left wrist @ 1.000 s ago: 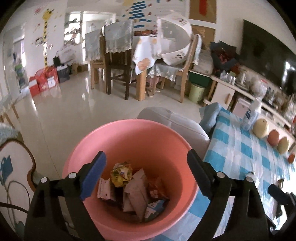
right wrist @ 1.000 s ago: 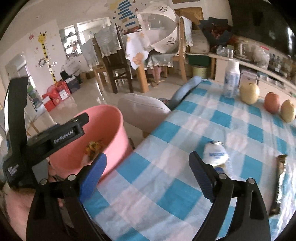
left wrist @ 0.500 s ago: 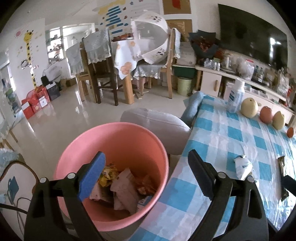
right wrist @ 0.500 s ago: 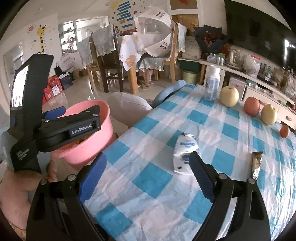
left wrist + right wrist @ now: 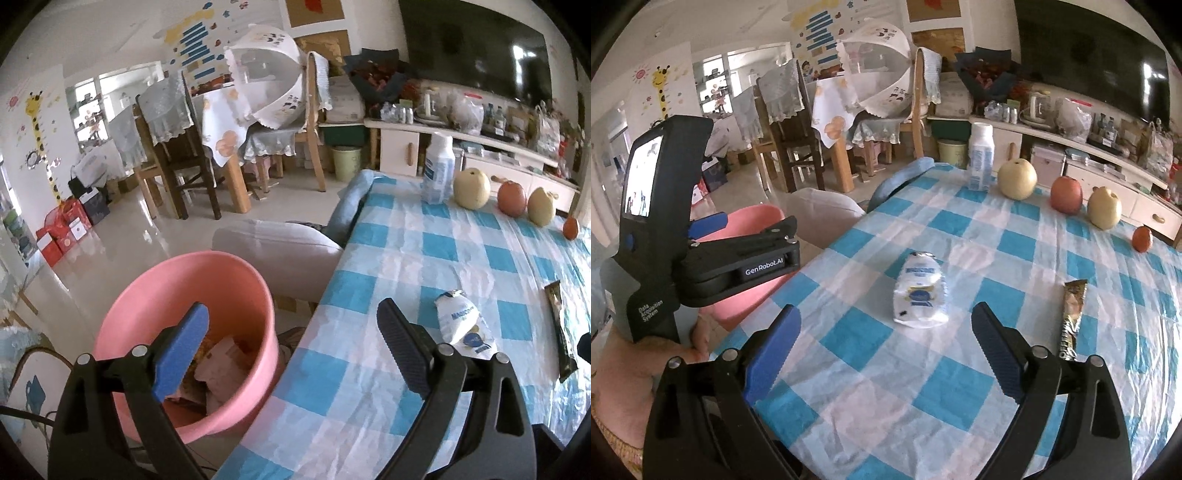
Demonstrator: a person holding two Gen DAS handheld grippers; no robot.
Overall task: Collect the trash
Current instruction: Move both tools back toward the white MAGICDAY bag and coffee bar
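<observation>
A pink bin [image 5: 192,295] with several wrappers inside stands on the floor beside the table's left edge; it shows partly in the right wrist view [image 5: 746,221]. A crumpled white and blue pouch [image 5: 921,293] lies on the blue checked tablecloth [image 5: 997,258], and also shows in the left wrist view [image 5: 461,325]. A dark snack bar wrapper [image 5: 1071,317] lies to its right. My left gripper [image 5: 291,347] is open and empty, over the bin's edge. My right gripper [image 5: 886,343] is open and empty, just short of the pouch.
A white bottle [image 5: 980,157], two pears [image 5: 1017,179], an apple [image 5: 1065,194] and a small red fruit [image 5: 1142,239] stand along the table's far side. A grey cushioned seat [image 5: 280,251] sits beside the bin. Dining chairs [image 5: 173,155] stand beyond.
Both grippers have swung right, from over the bin towards the table. The pouch and the bar wrapper now sit more centrally in view. Both stay open.
</observation>
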